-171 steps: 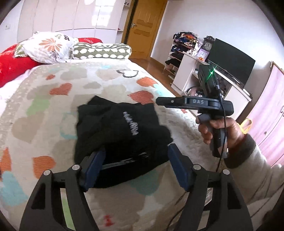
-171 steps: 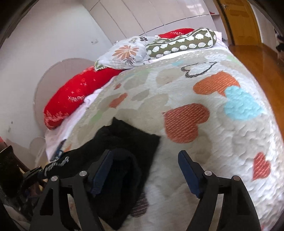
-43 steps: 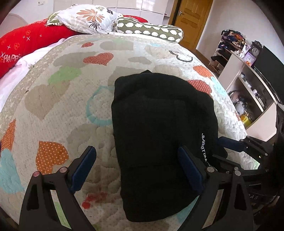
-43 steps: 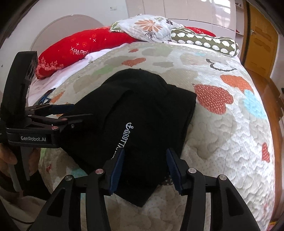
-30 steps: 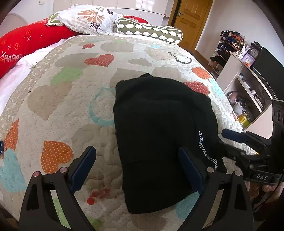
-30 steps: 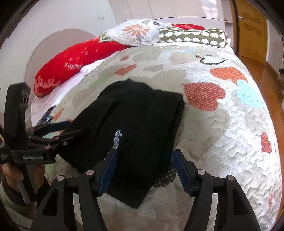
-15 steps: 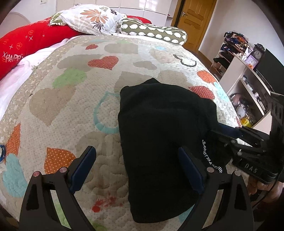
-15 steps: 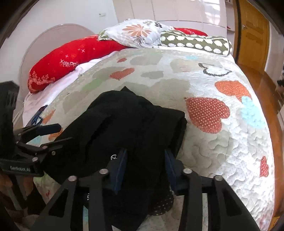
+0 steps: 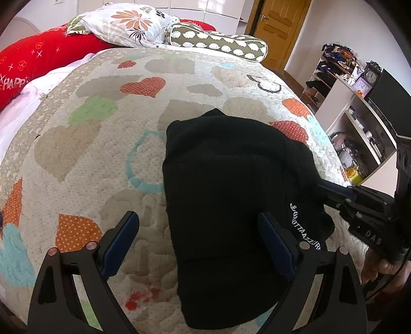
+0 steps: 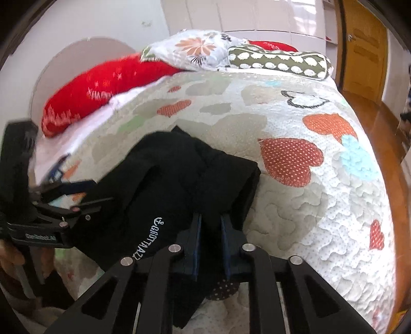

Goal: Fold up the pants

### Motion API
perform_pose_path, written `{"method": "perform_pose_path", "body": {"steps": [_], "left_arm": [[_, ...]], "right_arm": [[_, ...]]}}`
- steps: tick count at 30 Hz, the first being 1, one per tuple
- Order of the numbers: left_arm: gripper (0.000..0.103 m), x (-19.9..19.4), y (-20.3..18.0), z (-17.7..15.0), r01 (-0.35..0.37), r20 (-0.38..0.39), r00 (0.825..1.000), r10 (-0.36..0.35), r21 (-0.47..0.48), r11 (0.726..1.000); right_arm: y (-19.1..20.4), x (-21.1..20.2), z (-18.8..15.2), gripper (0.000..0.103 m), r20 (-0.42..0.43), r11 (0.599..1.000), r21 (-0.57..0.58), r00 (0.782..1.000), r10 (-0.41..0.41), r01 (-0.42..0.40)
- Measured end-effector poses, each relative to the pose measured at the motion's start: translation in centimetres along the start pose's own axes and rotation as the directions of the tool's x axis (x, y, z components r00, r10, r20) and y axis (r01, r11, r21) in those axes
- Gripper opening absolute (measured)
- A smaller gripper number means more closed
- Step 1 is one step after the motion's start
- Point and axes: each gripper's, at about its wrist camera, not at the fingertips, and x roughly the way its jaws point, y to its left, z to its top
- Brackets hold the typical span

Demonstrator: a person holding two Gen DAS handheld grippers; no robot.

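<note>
The black pants (image 9: 226, 185) lie folded in a thick stack on the heart-patterned quilt (image 9: 102, 133), with white lettering near their right edge. My left gripper (image 9: 197, 239) is open, its jaws wide apart over the near left part of the pants, holding nothing. My right gripper (image 10: 209, 231) is shut on the near right edge of the pants (image 10: 179, 179). In the left wrist view the right gripper (image 9: 334, 195) reaches into the pants from the right. In the right wrist view the left gripper (image 10: 84, 192) hovers at the pants' left side.
Red (image 9: 38, 61), floral (image 9: 128, 20) and green dotted (image 9: 218, 42) pillows lie at the head of the bed. A white shelf unit (image 9: 359, 133) with clutter and a TV stand to the right. A wooden door (image 10: 364, 48) and wood floor lie beyond the bed.
My right gripper has closed from open onto the right edge of the pants. My left gripper has stayed open over the pants, shifting only slightly.
</note>
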Motion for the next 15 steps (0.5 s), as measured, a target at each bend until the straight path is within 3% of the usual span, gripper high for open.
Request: {"method": "perform_pose_path", "body": {"steps": [4, 6, 12, 15], "left_arm": [[0.094, -0.2, 0.6, 0.1, 0.007, -0.002, 1.000, -0.007, -0.017, 1.000], [0.094, -0.3, 0.8, 0.1, 0.006, 0.002, 1.000, -0.006, -0.021, 1.000], [0.094, -0.5, 2.0, 0.3, 0.068, -0.004, 0.998, -0.068, -0.065, 0.996], [0.095, 0.2, 3.4, 0.3, 0.108, -0.032, 0.993, -0.113, -0.132, 0.985]], "right_arm": [[-0.5, -0.5, -0.4, 0.022, -0.001, 1.000, 0.009, 1.000, -0.014, 0.014], [-0.6, -0.6, -0.4, 0.039, -0.003, 1.000, 0.021, 1.000, -0.018, 0.018], [-1.1, -1.2, -0.3, 0.070, 0.020, 0.996, 0.076, 0.999, 0.038, -0.039], [-1.8, -0.1, -0.7, 0.071, -0.023, 0.993, 0.107, 0.998, 0.058, -0.055]]}}
